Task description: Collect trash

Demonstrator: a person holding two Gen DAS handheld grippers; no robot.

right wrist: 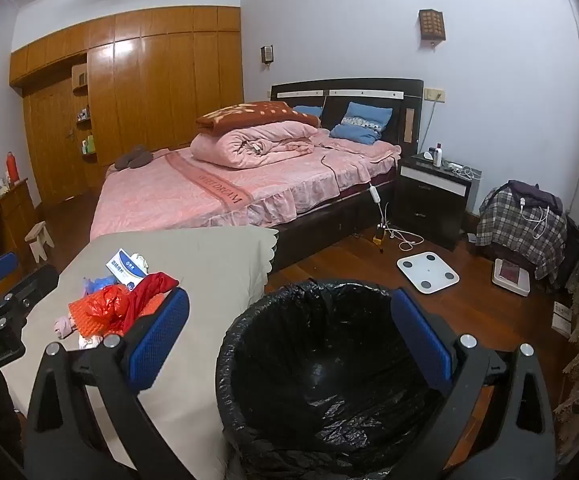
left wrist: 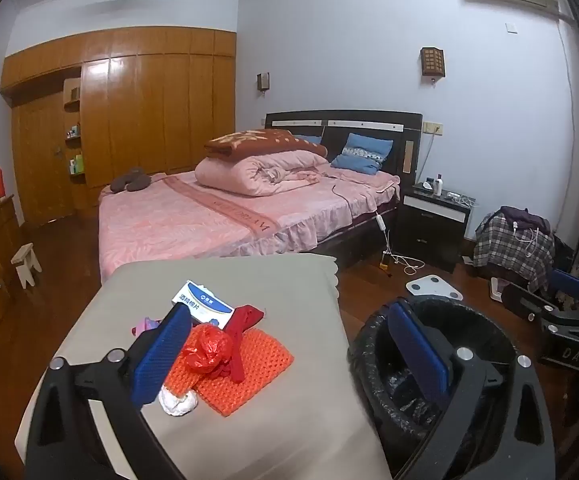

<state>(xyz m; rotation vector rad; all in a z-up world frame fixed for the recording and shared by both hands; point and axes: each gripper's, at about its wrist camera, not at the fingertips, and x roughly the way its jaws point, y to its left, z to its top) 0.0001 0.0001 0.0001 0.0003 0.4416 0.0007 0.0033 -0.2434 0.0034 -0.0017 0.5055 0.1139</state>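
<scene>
A small table (left wrist: pixel 249 420) (right wrist: pixel 193 360) under a beige cloth carries a pile of litter: a crumpled red plastic bag (left wrist: pixel 207 350) (right wrist: pixel 103 304), an orange knitted mat (left wrist: pixel 249 364), a white-and-blue box (left wrist: pixel 201 304) (right wrist: pixel 125 270), a red cloth strip (left wrist: pixel 241 332) (right wrist: pixel 149 292), a white wad (left wrist: pixel 177 400) and a pink scrap (right wrist: pixel 63 326). A bin with a black liner (left wrist: pixel 409 360) (right wrist: pixel 321 368) stands to its right. My left gripper (left wrist: pixel 289 356) is open over the pile's near edge. My right gripper (right wrist: pixel 289 344) is open above the bin's mouth, nothing between its pads.
A bed (left wrist: pixel 249 208) with pink covers fills the middle of the room. A dark nightstand (left wrist: pixel 433 216), a white floor scale (right wrist: pixel 427 266), cables and a chair draped in plaid cloth (right wrist: pixel 521 216) lie to the right. A small stool (left wrist: pixel 25 264) stands at the left.
</scene>
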